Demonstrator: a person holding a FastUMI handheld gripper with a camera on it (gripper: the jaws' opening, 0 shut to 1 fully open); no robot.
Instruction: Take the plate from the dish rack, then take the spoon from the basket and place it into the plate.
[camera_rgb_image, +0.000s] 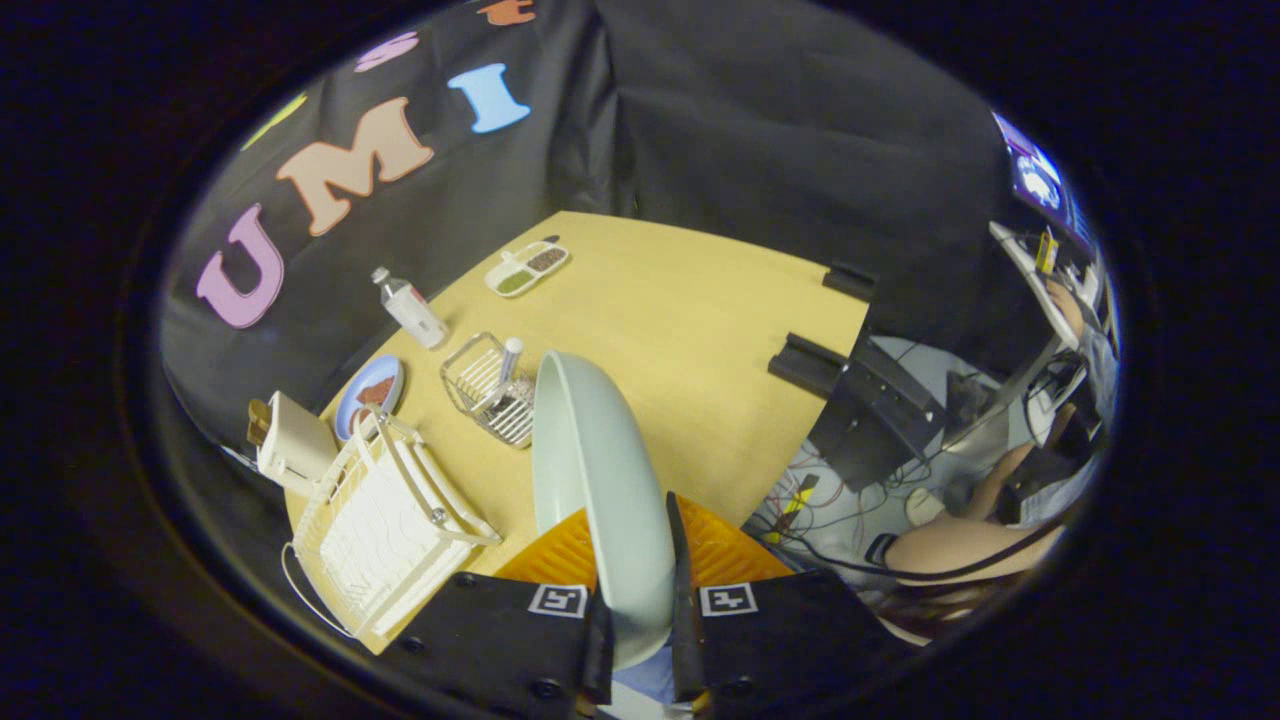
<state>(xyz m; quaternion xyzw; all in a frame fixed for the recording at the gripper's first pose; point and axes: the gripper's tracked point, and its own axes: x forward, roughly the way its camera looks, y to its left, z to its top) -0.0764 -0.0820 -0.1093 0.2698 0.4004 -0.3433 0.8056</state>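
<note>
Between the two fingers of the gripper (640, 610), a pale green plate (600, 470) is pinched by its rim and held on edge, so both fingers clamp it and its broad face turns toward nine o'clock. It hangs in the air above the wooden table (690, 330), clear of the white dish rack (385, 520) at about nine o'clock from the fingers; judging by this, the plate has left the rack and needs setting flat on the table. An edge grip suits lifting it out of upright slots, but it must be tipped level before release or it could roll.

Just beyond the plate's top edge, toward eleven o'clock, stands a wire basket (485, 385) with the spoon (508, 362) upright in it, handle up, easy to pinch later. Farther at ten o'clock lie a blue dish (368, 392) and a plastic bottle (410, 308). Near twelve o'clock rests a divided tray (527, 268). A person's arm (960, 545) shows at three o'clock, off the table.
</note>
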